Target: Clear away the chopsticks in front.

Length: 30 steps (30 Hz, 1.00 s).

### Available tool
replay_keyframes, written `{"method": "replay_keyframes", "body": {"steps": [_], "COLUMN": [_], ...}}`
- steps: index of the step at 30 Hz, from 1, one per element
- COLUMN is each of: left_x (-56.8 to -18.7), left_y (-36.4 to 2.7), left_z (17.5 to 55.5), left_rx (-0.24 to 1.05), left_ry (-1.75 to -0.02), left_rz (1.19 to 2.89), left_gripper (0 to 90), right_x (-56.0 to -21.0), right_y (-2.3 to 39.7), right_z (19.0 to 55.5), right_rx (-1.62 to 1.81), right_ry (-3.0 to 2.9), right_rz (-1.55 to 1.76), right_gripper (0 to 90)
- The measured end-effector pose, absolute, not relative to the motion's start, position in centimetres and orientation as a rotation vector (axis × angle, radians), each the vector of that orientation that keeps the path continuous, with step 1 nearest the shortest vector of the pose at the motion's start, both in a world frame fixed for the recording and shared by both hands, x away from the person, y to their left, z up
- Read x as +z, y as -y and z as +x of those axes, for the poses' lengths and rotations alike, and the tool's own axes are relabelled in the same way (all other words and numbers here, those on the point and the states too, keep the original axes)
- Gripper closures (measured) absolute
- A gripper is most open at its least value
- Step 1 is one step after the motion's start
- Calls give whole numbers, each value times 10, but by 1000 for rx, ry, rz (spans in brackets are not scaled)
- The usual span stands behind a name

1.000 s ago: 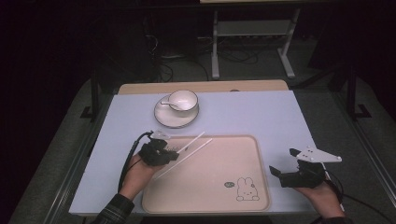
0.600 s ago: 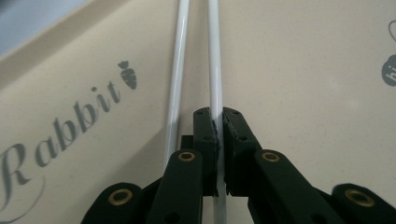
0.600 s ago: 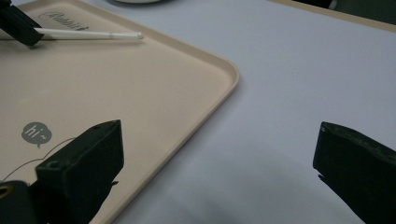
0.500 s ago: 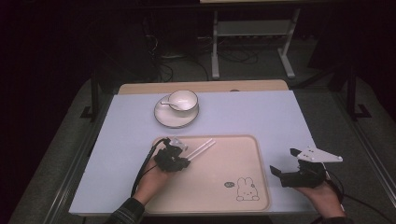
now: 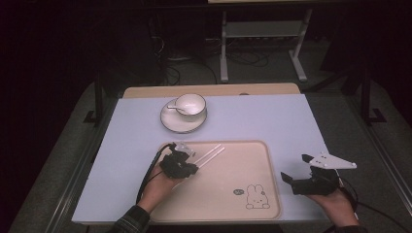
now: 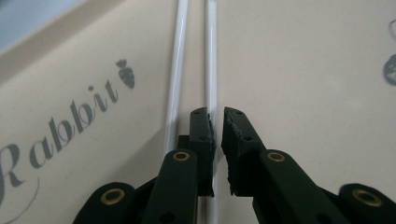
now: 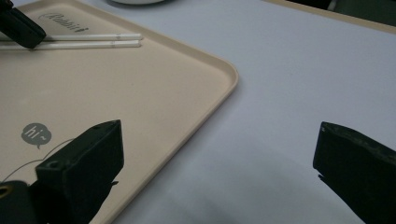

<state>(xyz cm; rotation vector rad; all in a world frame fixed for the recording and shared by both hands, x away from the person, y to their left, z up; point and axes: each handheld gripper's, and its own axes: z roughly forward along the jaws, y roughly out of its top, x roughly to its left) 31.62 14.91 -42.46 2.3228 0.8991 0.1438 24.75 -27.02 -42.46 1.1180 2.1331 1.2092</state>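
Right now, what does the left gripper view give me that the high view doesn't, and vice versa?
Left gripper view: the "Rabbit" lettering with its carrot, and the left hand-held gripper close up, jaws just opening, a slit apart, pressing on nothing.
High view: cup, spoon, saucer, the table, and the right hand-held gripper, open beside the tray.
Both: two white chopsticks lying side by side on the beige tray.
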Motion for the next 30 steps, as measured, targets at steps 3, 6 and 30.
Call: {"method": "replay_keyframes", "body": {"steps": [3, 6, 30], "left_x": [-417, -411, -438], "left_y": [-147, -140, -81], "left_z": [321, 326, 391], "left_rx": [123, 108, 83], "left_ry": [-869, -833, -811], "left_rz": [2307, 2303, 2322], "left_gripper": [842, 893, 894], "right_x": [-424, -425, -426], "right_y": [270, 270, 274], "right_z": [248, 248, 248], "right_rx": [1212, 1210, 1225], "right_ry": [-2130, -2134, -2121], "right_rz": [1121, 1117, 1137], "right_gripper": [12, 12, 12]}}
